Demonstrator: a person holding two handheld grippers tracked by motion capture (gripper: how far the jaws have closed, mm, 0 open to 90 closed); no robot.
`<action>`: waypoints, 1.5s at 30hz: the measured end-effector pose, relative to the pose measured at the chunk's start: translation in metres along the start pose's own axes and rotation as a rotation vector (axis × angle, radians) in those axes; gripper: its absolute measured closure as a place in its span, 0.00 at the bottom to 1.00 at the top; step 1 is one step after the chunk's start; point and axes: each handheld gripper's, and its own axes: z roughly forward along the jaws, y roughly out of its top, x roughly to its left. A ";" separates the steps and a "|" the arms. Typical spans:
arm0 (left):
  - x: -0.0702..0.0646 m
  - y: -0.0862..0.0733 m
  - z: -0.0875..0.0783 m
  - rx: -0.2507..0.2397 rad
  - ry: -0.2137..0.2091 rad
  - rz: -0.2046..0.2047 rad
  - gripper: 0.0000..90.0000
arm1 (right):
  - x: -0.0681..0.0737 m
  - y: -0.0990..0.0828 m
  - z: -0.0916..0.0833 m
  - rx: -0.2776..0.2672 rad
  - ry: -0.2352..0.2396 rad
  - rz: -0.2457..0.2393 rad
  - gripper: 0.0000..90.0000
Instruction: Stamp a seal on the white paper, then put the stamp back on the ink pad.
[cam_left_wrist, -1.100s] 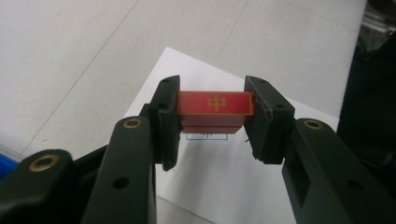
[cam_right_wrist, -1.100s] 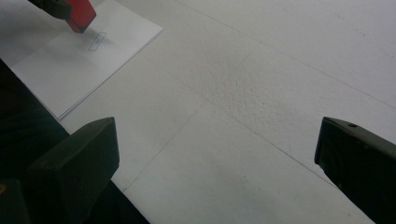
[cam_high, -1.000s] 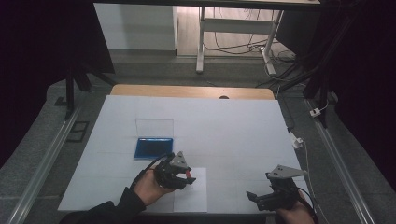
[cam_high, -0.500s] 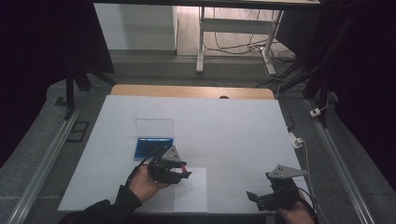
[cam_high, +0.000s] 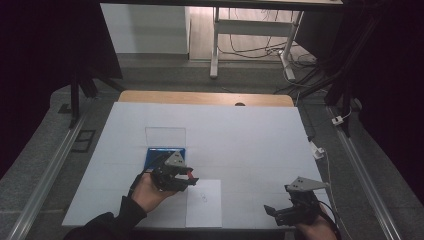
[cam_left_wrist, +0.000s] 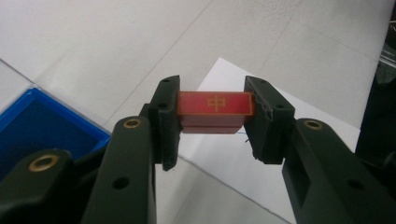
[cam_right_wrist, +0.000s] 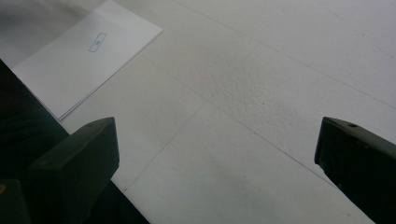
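A small red block (cam_left_wrist: 215, 111) with a gold character on its face is clamped between the jaws of my left gripper (cam_left_wrist: 214, 116), which is shut on it. In the high view the left gripper (cam_high: 186, 176) hovers just left of a white sheet of paper (cam_high: 205, 204), the red block (cam_high: 190, 174) showing at its tip. A small blue-outlined mark (cam_high: 203, 198) sits near the middle of the sheet. My right gripper (cam_high: 272, 211) rests near the table's front right edge, jaws wide apart with nothing between them (cam_right_wrist: 219, 149).
A blue tray (cam_high: 156, 155) with a clear upright lid (cam_high: 165, 136) stands just behind the left gripper; its blue corner (cam_left_wrist: 42, 126) appears at the left of the left gripper view. The white table top (cam_high: 240, 145) spreads around. The paper's corner (cam_right_wrist: 88, 56) lies left of the right gripper.
The left gripper, holding the red block, has shifted leftward and back toward the blue tray, away from the middle of the paper. The right gripper has stayed still.
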 end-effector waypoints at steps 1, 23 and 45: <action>0.001 0.000 -0.001 0.000 0.002 0.000 0.65 | 0.000 0.000 0.000 0.000 0.000 0.000 0.00; 0.029 -0.008 -0.018 -0.032 0.081 -0.067 0.65 | 0.000 0.000 0.000 0.001 0.001 -0.002 0.00; 0.067 -0.023 -0.024 -0.030 0.160 -0.165 0.65 | 0.000 0.000 0.000 0.003 0.001 -0.003 0.00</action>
